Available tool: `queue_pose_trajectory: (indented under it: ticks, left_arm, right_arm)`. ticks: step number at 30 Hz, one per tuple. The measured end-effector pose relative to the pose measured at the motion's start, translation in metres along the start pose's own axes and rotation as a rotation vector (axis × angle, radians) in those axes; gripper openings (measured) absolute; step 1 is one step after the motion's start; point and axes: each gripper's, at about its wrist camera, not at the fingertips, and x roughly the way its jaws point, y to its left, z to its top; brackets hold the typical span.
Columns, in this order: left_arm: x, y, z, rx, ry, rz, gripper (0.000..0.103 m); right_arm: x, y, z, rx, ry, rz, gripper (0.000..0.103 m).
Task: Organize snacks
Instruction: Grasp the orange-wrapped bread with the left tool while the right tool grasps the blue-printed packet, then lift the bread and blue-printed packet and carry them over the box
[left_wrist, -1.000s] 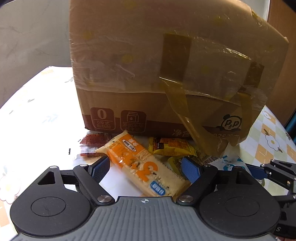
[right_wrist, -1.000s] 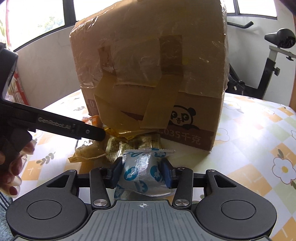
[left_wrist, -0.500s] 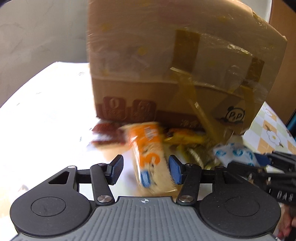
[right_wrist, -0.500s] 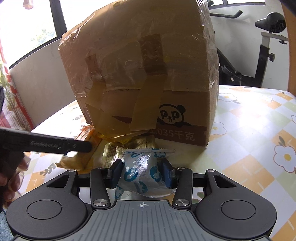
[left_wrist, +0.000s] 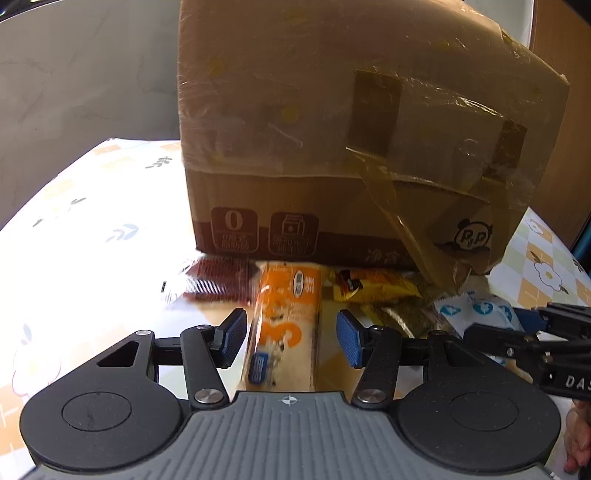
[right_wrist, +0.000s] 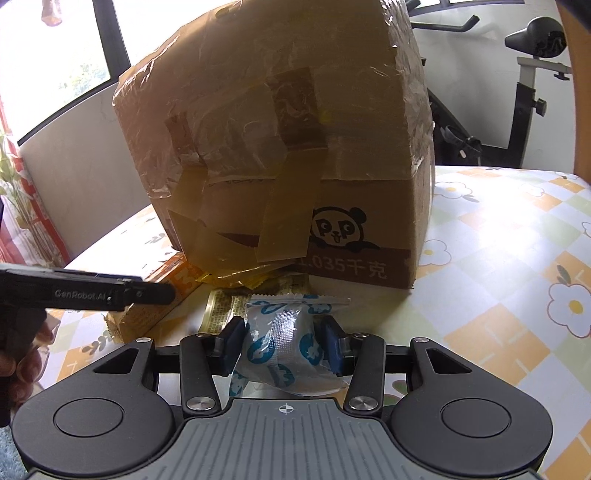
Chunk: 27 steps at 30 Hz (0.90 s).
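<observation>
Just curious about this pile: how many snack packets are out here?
5: red packet by the box; orange pack between the left gripper's closing jaws; yellow packet and olive packet right of it; blue-white packet gripped by the right gripper. Others may be hidden.

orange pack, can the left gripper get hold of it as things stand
Probably yes. The orange pack lies lengthwise between the left gripper's closing fingers, small gaps either side, nothing in between. The red packet and yellow packet sit off to the sides; the box stands behind.
</observation>
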Motion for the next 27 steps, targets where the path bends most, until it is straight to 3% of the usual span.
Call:
queue_pose_trajectory:
  ticks: [6, 18, 27]
  left_arm:
    - [0.009, -0.006, -0.009, 0.01, 0.004, 0.016, 0.041]
    - [-0.001, -0.003, -0.023, -0.011, -0.014, 0.01, 0.038]
    - [-0.02, -0.009, -0.025, -0.016, -0.045, -0.025, 0.038]
  right_arm:
    - [0.001, -0.001, 0.0, 0.01, 0.0, 0.005, 0.042]
    - [0.0, -0.004, 0.0, 0.031, -0.001, 0.018, 0.042]
    - [-0.002, 0.006, -0.002, -0.027, -0.022, 0.015, 0.041]
